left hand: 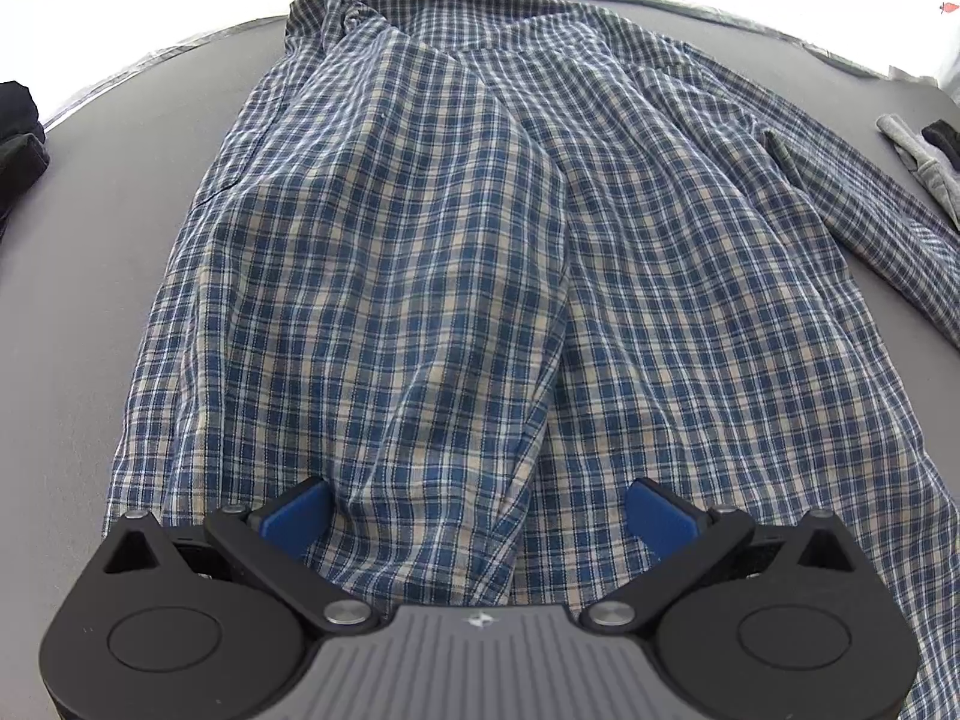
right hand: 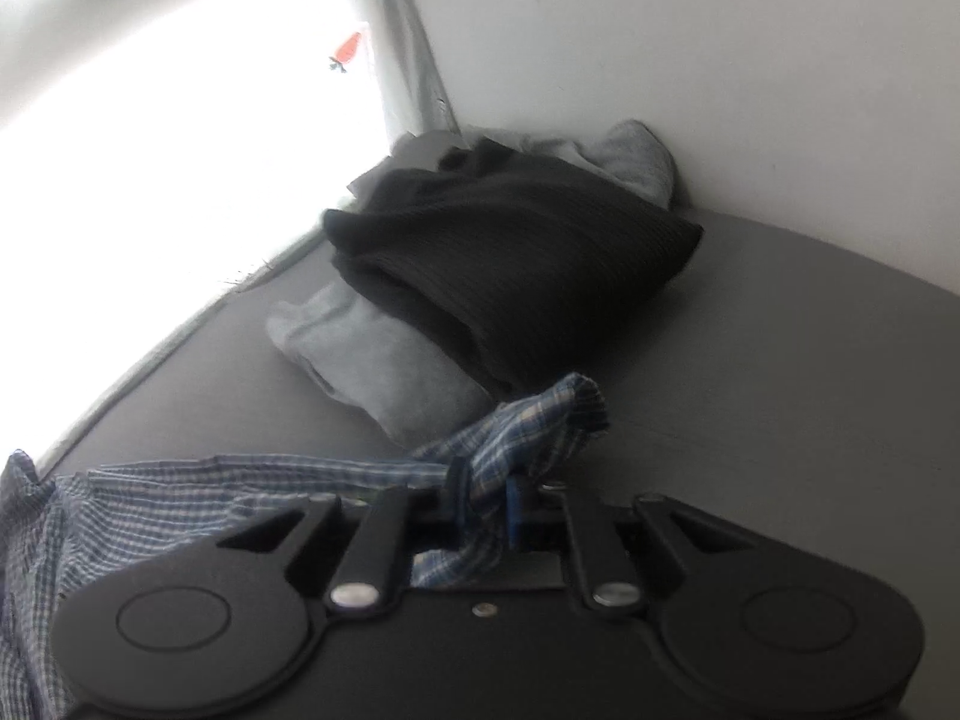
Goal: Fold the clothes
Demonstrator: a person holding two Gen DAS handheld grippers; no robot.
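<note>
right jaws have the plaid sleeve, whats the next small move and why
Probably carry the sleeve across onto the shirt: the right gripper is clamped on its bunched end, and the shirt body lies spread on the table under the open left gripper.

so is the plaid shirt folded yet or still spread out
Mostly spread. The plaid shirt lies open across the grey table, one sleeve out to the side. The right claw is shut on a bunched bit of it.

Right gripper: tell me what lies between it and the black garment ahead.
In the right wrist view, the right gripper, shut on the plaid shirt, faces the black garment; between them lie the shirt's bunched end and a grey garment.
</note>
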